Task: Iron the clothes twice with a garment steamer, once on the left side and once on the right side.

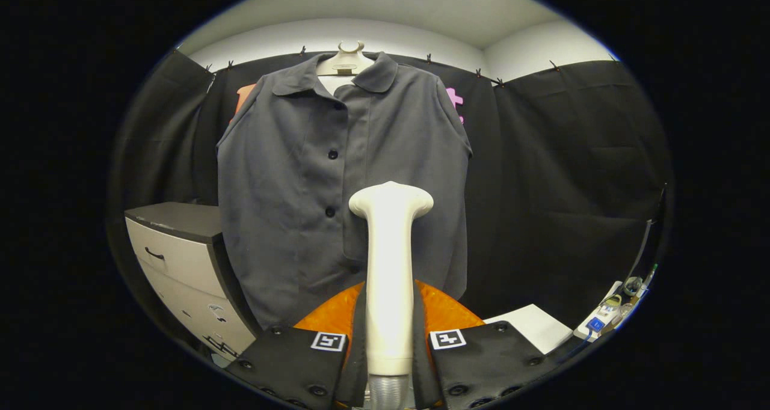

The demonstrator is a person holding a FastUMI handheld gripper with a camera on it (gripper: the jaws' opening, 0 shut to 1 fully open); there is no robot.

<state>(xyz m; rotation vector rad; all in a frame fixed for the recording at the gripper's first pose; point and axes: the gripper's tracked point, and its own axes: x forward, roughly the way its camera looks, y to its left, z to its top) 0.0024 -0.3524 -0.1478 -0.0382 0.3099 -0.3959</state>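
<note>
A dark grey buttoned shirt point(301, 181) hangs on a white mannequin hanger point(344, 61) against the booth's black wall. My gripper point(389, 344) is shut on the cream handle of a garment steamer point(390, 266), both fingers pressing its sides. The steamer stands upright between the fingers, its wide head point(391, 199) pointing at the shirt's lower right panel, beside the button line. I cannot tell whether the head touches the cloth. A grey hose end point(388, 392) shows under the handle.
A grey drawer cabinet point(180, 260) stands left of the shirt. A white box point(532, 326) and a power strip with cables point(607, 314) lie low on the right. An orange surface point(448, 311) sits just beyond the fingers.
</note>
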